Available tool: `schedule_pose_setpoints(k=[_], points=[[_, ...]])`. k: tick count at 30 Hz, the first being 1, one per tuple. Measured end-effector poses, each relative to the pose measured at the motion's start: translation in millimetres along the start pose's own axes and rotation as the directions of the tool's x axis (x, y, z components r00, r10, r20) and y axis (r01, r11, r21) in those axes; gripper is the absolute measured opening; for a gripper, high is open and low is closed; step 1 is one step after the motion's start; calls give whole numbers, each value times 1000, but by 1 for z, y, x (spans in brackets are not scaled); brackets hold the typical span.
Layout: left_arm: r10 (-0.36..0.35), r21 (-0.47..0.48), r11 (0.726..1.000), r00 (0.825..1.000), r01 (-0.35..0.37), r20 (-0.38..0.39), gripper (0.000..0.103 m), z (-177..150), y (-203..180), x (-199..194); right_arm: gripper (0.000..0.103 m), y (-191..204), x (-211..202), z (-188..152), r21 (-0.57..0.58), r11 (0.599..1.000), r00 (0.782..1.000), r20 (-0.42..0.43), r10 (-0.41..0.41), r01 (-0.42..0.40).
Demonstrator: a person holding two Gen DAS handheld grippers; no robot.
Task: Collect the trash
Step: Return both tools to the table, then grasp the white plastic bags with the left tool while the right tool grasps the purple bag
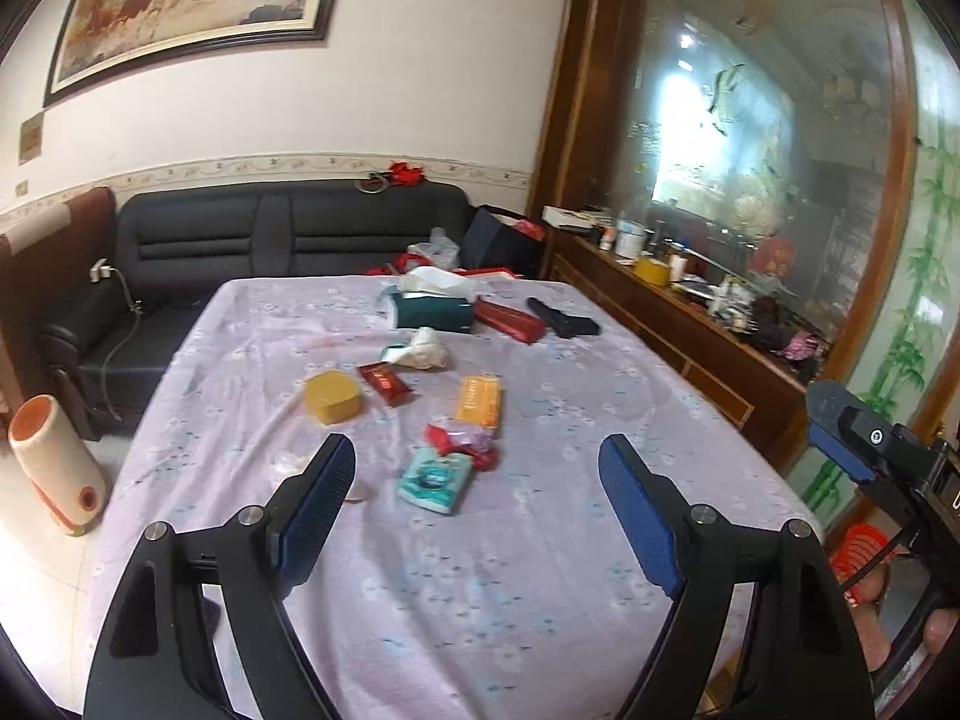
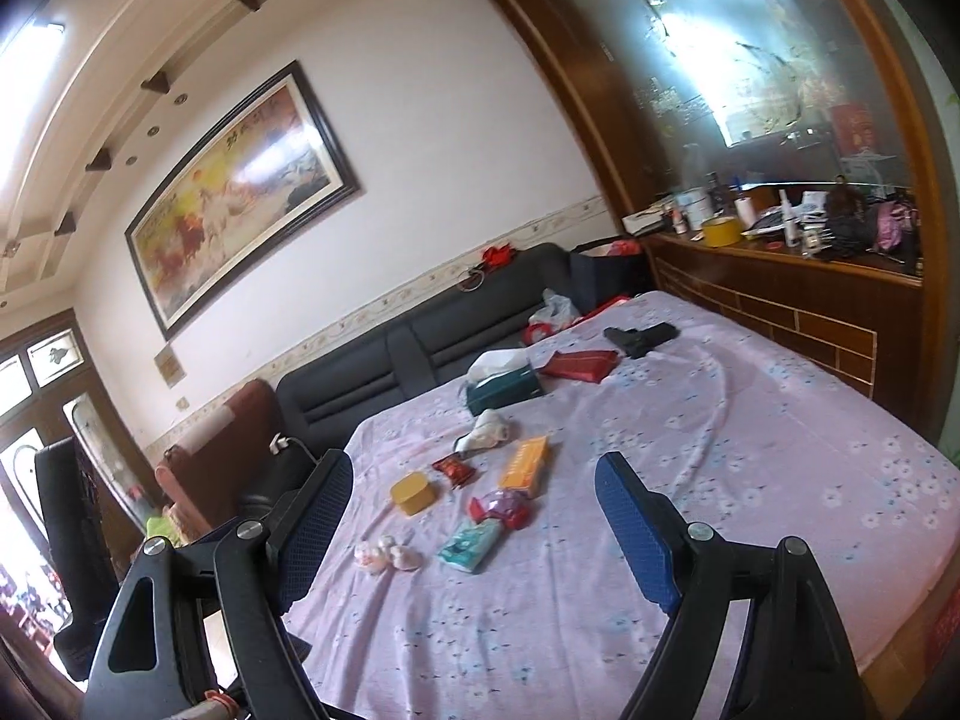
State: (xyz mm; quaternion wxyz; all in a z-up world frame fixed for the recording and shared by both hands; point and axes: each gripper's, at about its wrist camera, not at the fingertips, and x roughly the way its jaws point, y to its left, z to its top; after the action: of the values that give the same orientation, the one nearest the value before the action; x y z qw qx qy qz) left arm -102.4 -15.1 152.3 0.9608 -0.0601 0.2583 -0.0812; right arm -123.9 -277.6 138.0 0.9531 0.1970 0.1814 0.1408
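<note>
Lilac cloth with small flowers covers the table (image 1: 540, 540), which fills the middle of the room with a black sofa (image 1: 240, 240) behind it and a wooden sideboard (image 1: 690, 330) along its right. Both grippers hover above the near edge, the left gripper (image 1: 477, 462) and the right gripper (image 2: 474, 480) each spread wide with nothing between the blue pads. Farthest back on the cloth sit a green tissue box (image 1: 435, 309), a red packet (image 1: 510, 319) just right of it and a black object (image 1: 563, 318) beyond that. The trash lies scattered mid-table: a crumpled tissue (image 1: 423, 349), a yellow box (image 1: 332, 397), an orange pack (image 1: 480, 399), a small red wrapper (image 1: 387, 383), then a crumpled red-and-pink wrapper (image 1: 462, 441) touching a teal wipes pack (image 1: 435, 483) nearest the grippers. From the right wrist view, a little wad of pale paper (image 2: 384, 553) lies left of the teal pack.
</note>
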Motion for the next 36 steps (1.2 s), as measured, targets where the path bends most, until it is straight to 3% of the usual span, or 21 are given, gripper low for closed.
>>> schedule_pose_setpoints(k=[4,9,14,24,28,30,34,36], points=[[39,-46,998,999,-40,-37,82,-5,33,15,87,9,18,-3,-21,1000,999,-38,11,-12],[28,-169,984,990,-51,-141,82,-15,79,48,93,20,53,-10,-67,998,996,-84,10,-16],[48,-214,973,980,-90,-192,82,-17,98,74,95,20,96,-21,-71,997,992,-122,-7,-1],[68,-272,949,949,-157,-309,82,-24,123,141,95,4,200,-33,-57,998,953,-302,-18,1],[54,-298,940,934,-167,-353,82,-25,133,165,91,-2,232,-26,-14,999,942,-335,37,-45],[36,-315,935,926,-164,-376,82,-24,138,179,91,-6,247,-25,-18,999,941,-337,19,-27],[99,-266,938,909,-221,-406,82,-23,140,207,81,-21,291,-31,47,999,918,-393,44,-27],[71,-292,933,905,-209,-420,78,-28,146,220,78,-28,310,-39,82,997,911,-409,49,-17]])
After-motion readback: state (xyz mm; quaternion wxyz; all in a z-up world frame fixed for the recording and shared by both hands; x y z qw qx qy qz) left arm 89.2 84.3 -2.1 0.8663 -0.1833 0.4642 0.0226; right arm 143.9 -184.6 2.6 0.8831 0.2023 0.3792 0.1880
